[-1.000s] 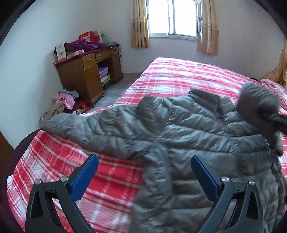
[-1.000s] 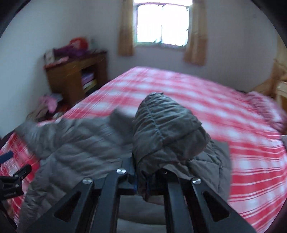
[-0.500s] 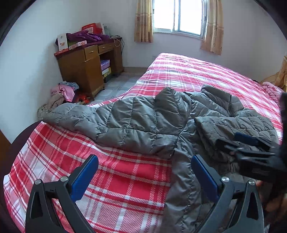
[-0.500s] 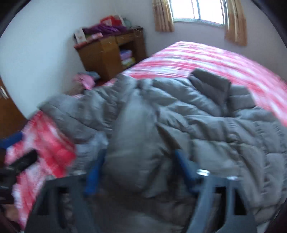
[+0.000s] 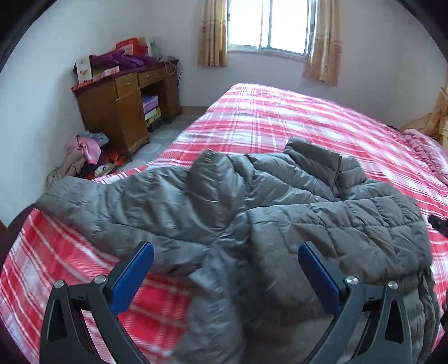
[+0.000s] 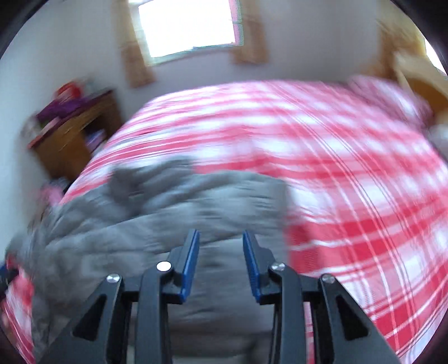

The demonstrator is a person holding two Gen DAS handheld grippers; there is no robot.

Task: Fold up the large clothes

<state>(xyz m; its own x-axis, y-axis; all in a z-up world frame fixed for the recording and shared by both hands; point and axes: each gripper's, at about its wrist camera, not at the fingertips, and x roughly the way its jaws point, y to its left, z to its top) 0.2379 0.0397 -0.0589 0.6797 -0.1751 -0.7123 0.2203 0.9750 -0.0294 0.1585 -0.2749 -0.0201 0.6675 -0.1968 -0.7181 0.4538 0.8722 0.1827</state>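
A grey quilted puffer jacket (image 5: 252, 218) lies on the red plaid bed (image 5: 280, 117). Its right sleeve is folded across the body, and its left sleeve (image 5: 92, 207) stretches out toward the bed's left edge. My left gripper (image 5: 225, 252) is wide open and empty, hovering over the jacket's lower left part. In the blurred right wrist view, my right gripper (image 6: 221, 240) is partly open and empty above the jacket (image 6: 156, 212), near its right edge. A dark tip of the right gripper (image 5: 438, 224) shows at the right edge of the left wrist view.
A wooden desk (image 5: 123, 100) piled with boxes and purple cloth stands by the left wall. A heap of clothes (image 5: 84, 156) lies on the floor beside it. A curtained window (image 5: 268, 25) is in the far wall. Pink bedding (image 5: 428, 151) lies at the bed's right end.
My right gripper carried the sleeve over the jacket's body, let it go, opened and pulled back to the right. My left gripper stayed open and shifted slightly.
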